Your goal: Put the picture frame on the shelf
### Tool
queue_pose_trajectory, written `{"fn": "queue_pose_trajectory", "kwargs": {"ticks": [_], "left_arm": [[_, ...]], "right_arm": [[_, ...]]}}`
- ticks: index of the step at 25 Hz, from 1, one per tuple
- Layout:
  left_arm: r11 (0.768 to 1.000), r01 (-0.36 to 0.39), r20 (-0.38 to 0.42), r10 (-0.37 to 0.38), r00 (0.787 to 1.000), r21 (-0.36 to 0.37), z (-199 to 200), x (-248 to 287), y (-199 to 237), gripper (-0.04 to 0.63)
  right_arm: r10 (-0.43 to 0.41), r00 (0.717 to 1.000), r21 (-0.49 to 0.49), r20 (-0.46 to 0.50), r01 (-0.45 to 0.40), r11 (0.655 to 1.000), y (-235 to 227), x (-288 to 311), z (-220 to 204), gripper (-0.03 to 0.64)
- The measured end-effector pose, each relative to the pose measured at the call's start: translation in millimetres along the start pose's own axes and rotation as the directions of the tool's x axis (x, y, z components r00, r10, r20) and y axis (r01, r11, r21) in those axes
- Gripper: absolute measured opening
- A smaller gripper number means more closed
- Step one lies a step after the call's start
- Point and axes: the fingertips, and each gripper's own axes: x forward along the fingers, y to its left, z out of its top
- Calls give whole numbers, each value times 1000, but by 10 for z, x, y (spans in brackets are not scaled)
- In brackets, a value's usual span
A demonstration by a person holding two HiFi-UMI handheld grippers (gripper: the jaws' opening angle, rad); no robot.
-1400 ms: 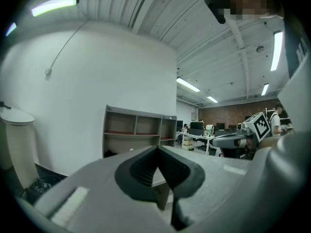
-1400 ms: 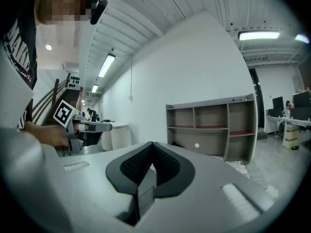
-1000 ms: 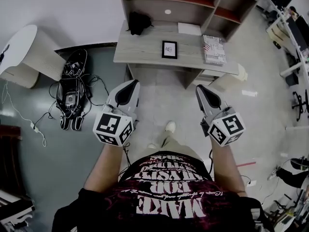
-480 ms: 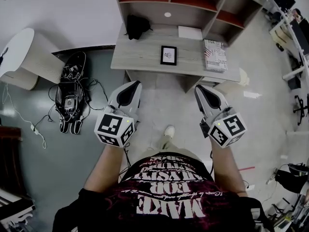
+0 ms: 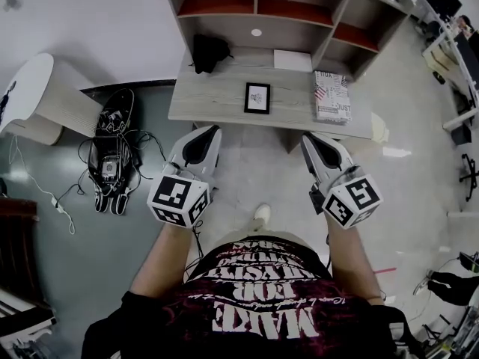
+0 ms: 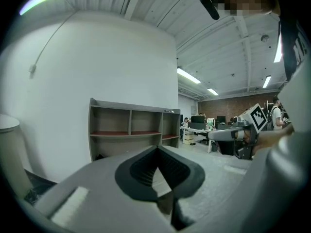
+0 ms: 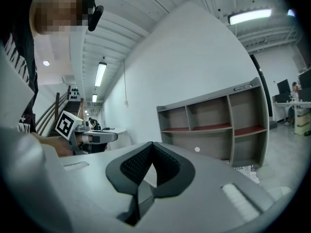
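Observation:
The small black picture frame (image 5: pixel 257 97) lies flat on the grey desk (image 5: pixel 209 99), below the open shelf unit (image 5: pixel 254 10). My left gripper (image 5: pixel 210 131) and right gripper (image 5: pixel 309 136) are held side by side in front of my body, short of the desk's near edge. Both are shut with nothing between the jaws. The left gripper view shows its shut jaws with the shelf unit (image 6: pixel 129 135) beyond. The right gripper view shows the same shelf unit (image 7: pixel 214 130) past its own jaws. The frame is hidden in both gripper views.
On the desk sit a printed magazine (image 5: pixel 331 96) at the right, a white sheet (image 5: pixel 293 60) and a black bag (image 5: pixel 208 51) at the back. On the floor to the left are a black case with cables (image 5: pixel 112 152) and a white round table (image 5: pixel 30 88).
The desk and shelf have come closer and lower in the head view as the person steps forward. Both grippers keep their pose and stay shut.

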Motion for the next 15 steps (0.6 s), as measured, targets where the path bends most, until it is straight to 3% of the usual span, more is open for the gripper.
{"fn": "queue_pose_trajectory", "kwargs": {"ticks": [8, 15], "left_arm": [[1000, -23, 5, 23, 1000, -14, 125, 211, -76, 0], [996, -85, -20, 84, 996, -28, 45, 193, 73, 0]], "right_arm": [[38, 998, 19, 45, -39, 999, -324, 45, 135, 28], [82, 996, 33, 20, -82, 996, -384, 212, 93, 28]]}}
